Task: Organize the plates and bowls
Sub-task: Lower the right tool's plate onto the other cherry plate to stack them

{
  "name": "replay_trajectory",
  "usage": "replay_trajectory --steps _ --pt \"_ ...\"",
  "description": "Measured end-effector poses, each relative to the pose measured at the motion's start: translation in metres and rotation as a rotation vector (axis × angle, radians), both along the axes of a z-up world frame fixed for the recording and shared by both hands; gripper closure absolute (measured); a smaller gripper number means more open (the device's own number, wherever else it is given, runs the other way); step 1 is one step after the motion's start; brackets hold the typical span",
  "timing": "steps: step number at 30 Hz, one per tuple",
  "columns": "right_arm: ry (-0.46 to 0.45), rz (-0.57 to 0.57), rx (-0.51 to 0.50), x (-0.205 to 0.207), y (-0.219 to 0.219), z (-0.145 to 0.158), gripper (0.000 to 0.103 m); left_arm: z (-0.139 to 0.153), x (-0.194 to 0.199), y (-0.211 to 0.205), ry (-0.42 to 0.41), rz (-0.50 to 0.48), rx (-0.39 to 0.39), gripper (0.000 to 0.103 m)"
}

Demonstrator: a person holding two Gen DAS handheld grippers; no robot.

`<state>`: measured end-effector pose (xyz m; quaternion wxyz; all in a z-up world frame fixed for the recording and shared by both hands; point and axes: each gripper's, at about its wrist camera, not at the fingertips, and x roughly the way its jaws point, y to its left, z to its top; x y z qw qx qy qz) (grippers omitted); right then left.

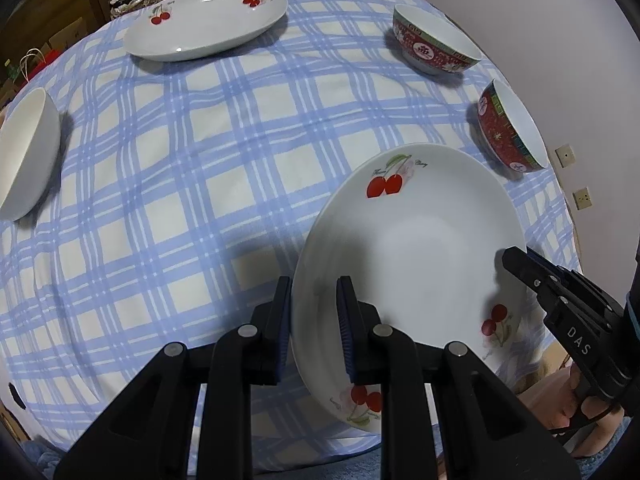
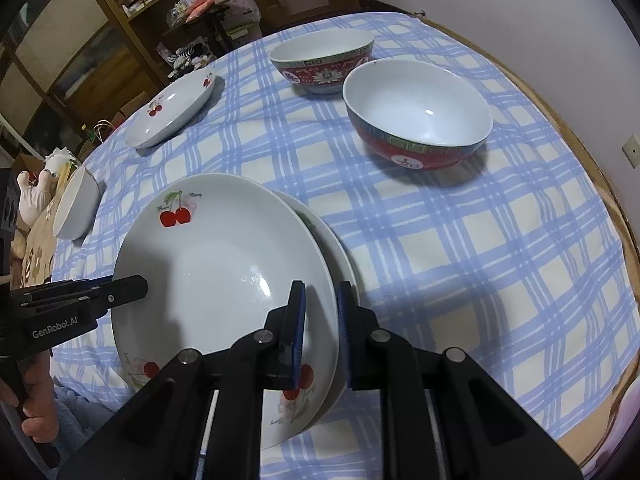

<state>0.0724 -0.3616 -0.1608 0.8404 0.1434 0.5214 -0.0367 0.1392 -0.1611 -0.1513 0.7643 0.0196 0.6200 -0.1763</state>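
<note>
Top plate [image 2: 224, 264]: nearest of all, by the table's near edge, white with cherry prints, gripped by the rim on two opposite sides; judged, it is being set onto the plate beneath to make a stack.
Lower plate [image 2: 340, 256]: only its edge shows, poking out past the top plate's right side.
Left gripper [image 1: 314, 320]: narrow, pads either side of the top plate's left rim, holding it.
Right gripper [image 2: 322, 320]: narrow, astride the right rim; whether it takes one rim or both I cannot tell.
Table [image 2: 480, 280]: round, under a blue-checked cloth, wooden rim showing at the right edge.
Far plate [image 1: 206, 20]: alone at the far edge, not yet stacked.
Red bowls [image 2: 418, 116]: two, close together near the right edge.
White bowl [image 1: 24, 152]: at the left edge, apart.
Room: dark wooden shelves behind; plain pale wall right.
</note>
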Motion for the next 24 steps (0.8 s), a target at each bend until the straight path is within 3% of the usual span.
replay_trajectory --steps 24 --pt "0.025 0.015 0.007 0.0031 0.0030 -0.0080 0.085 -0.0091 0.0034 -0.0009 0.007 -0.013 0.021 0.083"
